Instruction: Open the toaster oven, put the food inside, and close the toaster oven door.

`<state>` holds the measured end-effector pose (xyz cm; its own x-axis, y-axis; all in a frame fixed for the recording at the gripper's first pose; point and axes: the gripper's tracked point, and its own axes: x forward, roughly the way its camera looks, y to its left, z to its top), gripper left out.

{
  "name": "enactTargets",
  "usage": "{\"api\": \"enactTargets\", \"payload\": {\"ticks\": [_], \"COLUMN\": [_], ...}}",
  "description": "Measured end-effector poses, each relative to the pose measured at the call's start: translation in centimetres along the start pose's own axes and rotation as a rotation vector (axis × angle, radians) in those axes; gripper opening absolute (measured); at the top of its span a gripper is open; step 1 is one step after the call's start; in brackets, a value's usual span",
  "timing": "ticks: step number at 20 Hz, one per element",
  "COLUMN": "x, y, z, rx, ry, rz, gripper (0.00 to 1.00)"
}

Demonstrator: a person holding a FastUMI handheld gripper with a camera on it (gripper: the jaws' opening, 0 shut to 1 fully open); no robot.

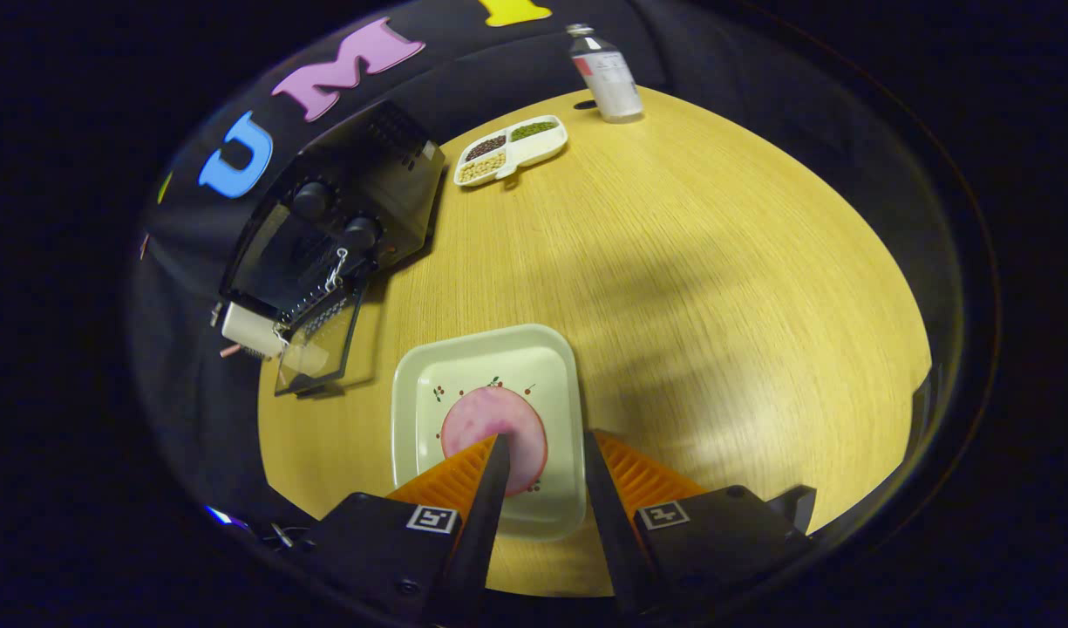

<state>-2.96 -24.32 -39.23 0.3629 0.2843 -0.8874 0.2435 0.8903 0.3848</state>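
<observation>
Low in the frame's centre, a round pink slice of food (496, 433) lies on a pale square plate (420, 392) on the yellow wooden table (717, 288). Above it hangs the orange-fingered gripper (544, 440), parted and holding nothing. At upper left the black toaster oven (350, 209) stands with its glass door (317, 342) dropped open.

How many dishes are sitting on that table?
2. A square plate with the pink food slice lies just ahead of the open gripper. A divided dish of beans sits far beyond, between the toaster oven and bottle.
</observation>
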Motion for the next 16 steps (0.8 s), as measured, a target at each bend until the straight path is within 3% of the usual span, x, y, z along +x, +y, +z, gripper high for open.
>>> {"api": "enactTargets", "payload": {"ticks": [3, 4, 6, 7, 9, 14, 16], "x": [0.2, 0.1, 0.2, 0.2, 0.4, 0.3, 0.5], "y": [-0.5, -0.7, -0.7, -1.0, -1.2, -1.1, -1.1], "z": [0.2, -0.1, -0.5, -0.4, -0.5, -0.2, -0.2], "rx": [0.061, 0.016, -0.107, -0.168, -0.230, -0.220, -0.199], "ry": [-0.001, 0.001, 0.004, 0.002, -0.003, -0.011, -0.014], "rz": [-0.009, -0.034, -0.081, -0.124, -0.163, -0.158, -0.135], "gripper": [0.52, 0.49, 0.32, 0.32, 0.20, 0.17, 0.12]}}
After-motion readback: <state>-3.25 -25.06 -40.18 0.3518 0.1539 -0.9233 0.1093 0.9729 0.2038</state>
